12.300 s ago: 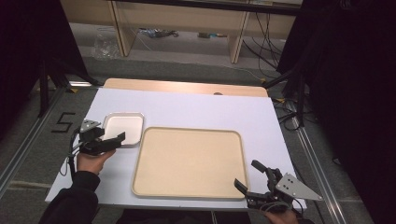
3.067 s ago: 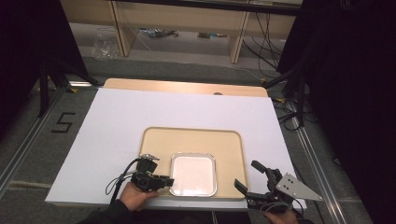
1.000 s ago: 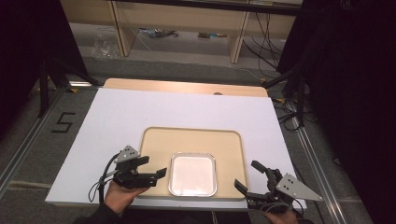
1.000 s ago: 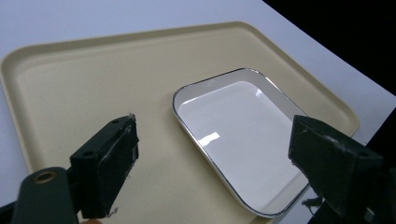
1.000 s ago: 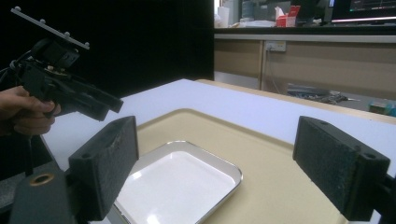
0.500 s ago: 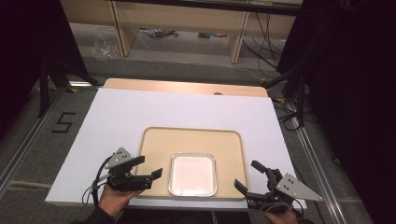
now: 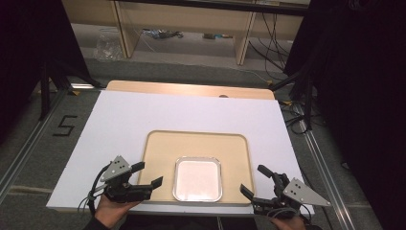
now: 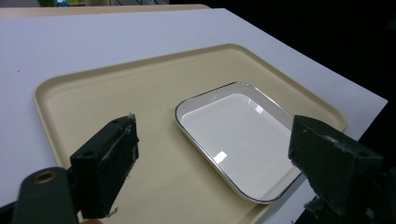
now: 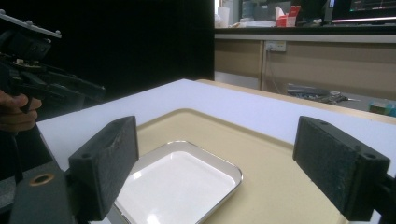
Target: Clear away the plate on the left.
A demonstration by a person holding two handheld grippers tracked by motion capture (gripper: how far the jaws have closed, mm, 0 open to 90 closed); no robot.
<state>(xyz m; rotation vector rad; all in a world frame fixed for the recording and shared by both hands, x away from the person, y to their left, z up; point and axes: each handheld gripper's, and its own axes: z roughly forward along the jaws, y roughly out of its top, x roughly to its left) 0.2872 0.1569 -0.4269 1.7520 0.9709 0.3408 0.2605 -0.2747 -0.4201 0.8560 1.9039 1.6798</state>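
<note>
In the high view, a shallow white rectangular dish with a thin metallic rim (image 7: 197,178) is seen lying flat in the near half of a beige rounded-corner plastic tray (image 7: 196,143), which rests on a white table top (image 7: 191,110). The dish is placed between the two grippers: the left gripper (image 7: 146,175) is held just beside the tray's near left corner with its jaws spread wide and empty, and the right gripper (image 7: 253,181) is held at the near right corner, likewise wide and empty. In the left gripper view, the dish (image 8: 238,140) is framed between the parted jaws, untouched, its glossy white inside catching small highlights. In the right gripper view, the dish (image 9: 177,186) is seen low between the wide jaws, with the left gripper (image 9: 79,91) farther off beyond the left jaw.
</note>
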